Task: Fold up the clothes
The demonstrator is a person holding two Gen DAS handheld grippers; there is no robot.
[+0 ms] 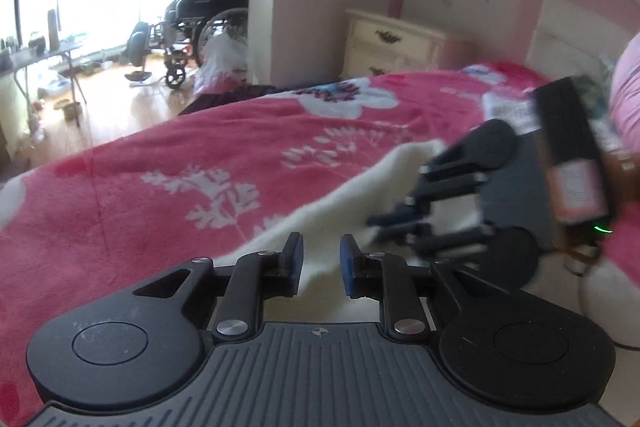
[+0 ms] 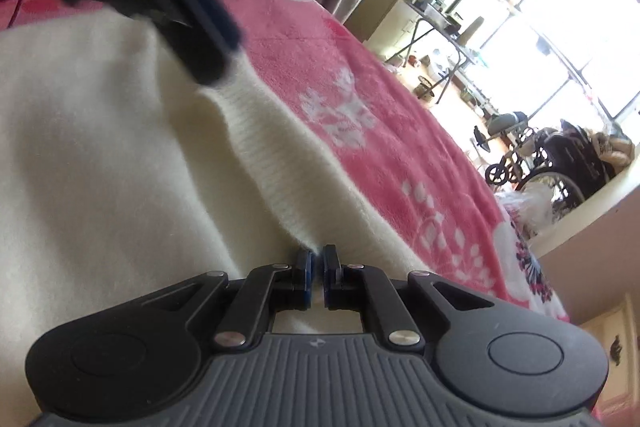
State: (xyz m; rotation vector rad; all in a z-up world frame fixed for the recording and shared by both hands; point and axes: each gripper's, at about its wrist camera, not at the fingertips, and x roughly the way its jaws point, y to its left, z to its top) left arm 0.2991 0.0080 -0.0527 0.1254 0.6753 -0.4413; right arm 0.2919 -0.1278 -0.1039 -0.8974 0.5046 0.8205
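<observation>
The sweater (image 1: 320, 215) is spread on the bed blanket (image 1: 160, 163). Beyond the blanket's far edge, a nightstand (image 1: 394, 45) is set against the wall, and a wheelchair (image 1: 200, 23) is parked left of the nightstand, by the window.

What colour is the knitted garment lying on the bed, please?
Cream-white garment; clearest in the right wrist view.

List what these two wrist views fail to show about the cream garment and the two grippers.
- Cream garment: its full shape; cut off by the frame and gripper body in both views.
- Right gripper: pads almost together at the ribbed hem; whether knit is pinched is hidden. In the left wrist view it is motion-blurred.
- Left gripper: pads apart over the garment's edge; contact underneath hidden. Blurred in the right wrist view.
</observation>
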